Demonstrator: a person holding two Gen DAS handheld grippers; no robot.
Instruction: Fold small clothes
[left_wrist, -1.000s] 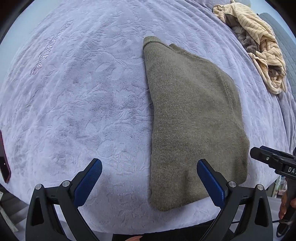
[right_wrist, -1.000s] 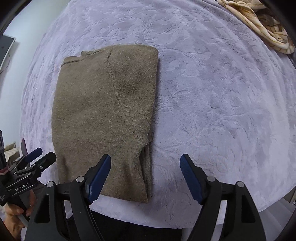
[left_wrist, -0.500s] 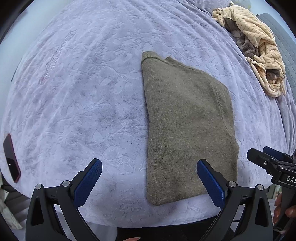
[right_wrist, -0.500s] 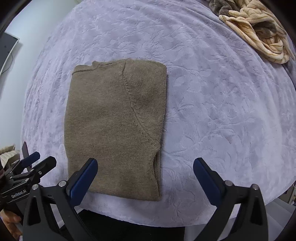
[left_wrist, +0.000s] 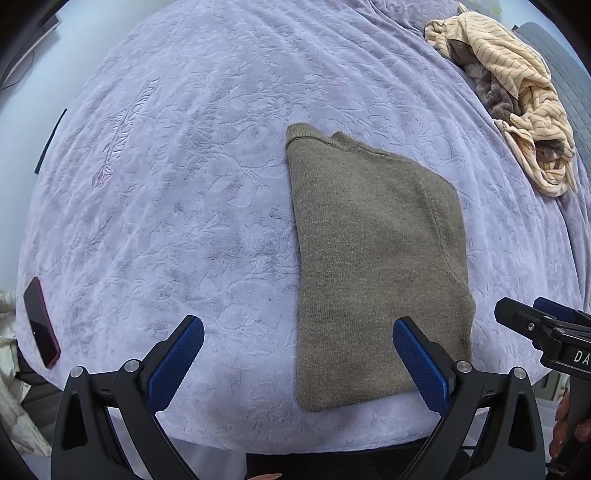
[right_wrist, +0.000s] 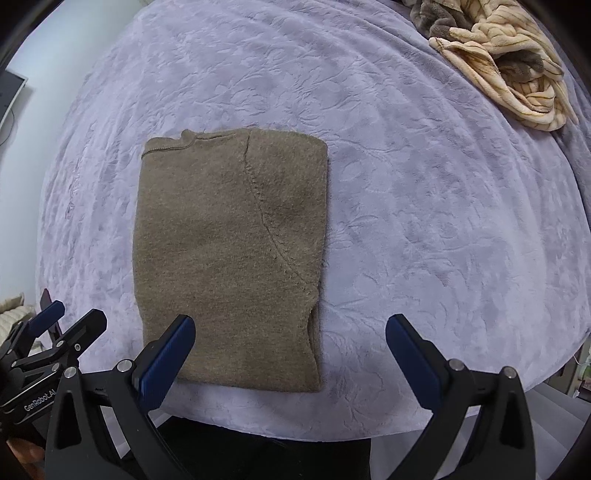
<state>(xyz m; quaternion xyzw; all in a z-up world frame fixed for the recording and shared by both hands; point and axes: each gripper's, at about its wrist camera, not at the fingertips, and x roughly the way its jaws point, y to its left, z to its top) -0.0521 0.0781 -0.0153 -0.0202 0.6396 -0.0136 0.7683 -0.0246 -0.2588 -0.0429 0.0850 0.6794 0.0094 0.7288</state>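
Observation:
An olive-brown knit sweater (left_wrist: 373, 258) (right_wrist: 229, 254) lies folded into a narrow rectangle on the lilac embossed bedspread (left_wrist: 166, 221) (right_wrist: 443, 221), near its front edge. My left gripper (left_wrist: 297, 360) hangs open above the bed, over the sweater's left edge, with nothing between its blue pads (left_wrist: 419, 360). Over the sweater's lower right part my right gripper (right_wrist: 290, 354) stands wide open and empty, high above the cloth. Each gripper shows at the edge of the other's view.
A heap of cream striped and grey clothes (left_wrist: 517, 96) (right_wrist: 506, 66) lies at the far right of the bed. A dark red phone (left_wrist: 40, 326) rests at the bed's left edge. A grey pillow (left_wrist: 565, 85) sits at the far right.
Both grippers have risen away from the sweater, which now looks smaller. The right gripper's jaws have spread wider. The phone has come into the left wrist view.

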